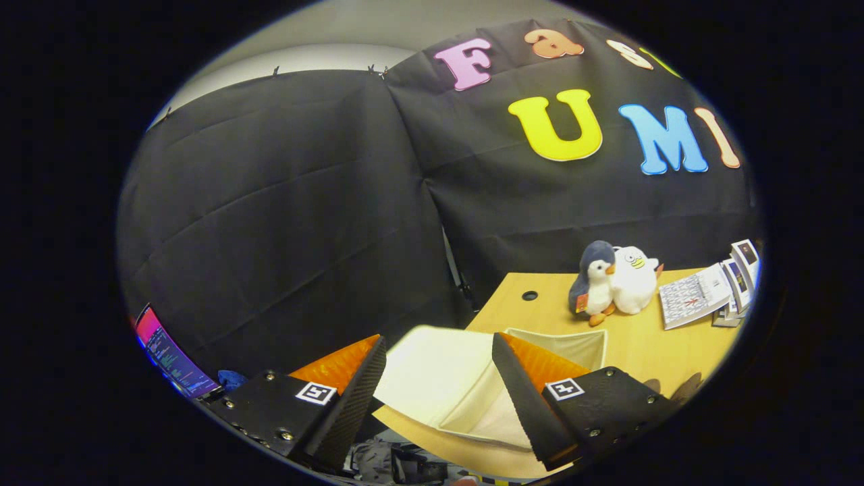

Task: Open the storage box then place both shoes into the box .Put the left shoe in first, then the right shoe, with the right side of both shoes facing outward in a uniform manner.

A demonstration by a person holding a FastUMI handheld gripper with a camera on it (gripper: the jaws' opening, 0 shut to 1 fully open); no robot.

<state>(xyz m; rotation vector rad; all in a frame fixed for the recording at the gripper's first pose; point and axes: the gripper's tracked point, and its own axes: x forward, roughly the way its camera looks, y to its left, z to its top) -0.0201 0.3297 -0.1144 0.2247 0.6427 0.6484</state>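
The claw [439, 378] is spread wide, its two fingers well apart and pinching nothing. Between the fingers, and just ahead of them, lies the storage box [466, 378]: a pale, whitish container (its inside is visible, so it looks open) sitting on the near part of a wooden table [641, 344]. The right fingertip overlaps the box's far half in view; whether it touches the box cannot be told. The shoes cannot be made out here.

Beyond the box, further along the table and off to the right of the fingers, two plush toys stand side by side and touching: a grey-and-white penguin [594, 283] and a white bird [634, 278]. Just right of them lie some printed cards and booklets [695, 295], a few propped upright. A small round hole [530, 295] is set in the tabletop left of the toys.

Left of the left finger, low down, a lit screen [169, 354] glows. Farthest back hangs the booth's black cloth wall [290, 202].
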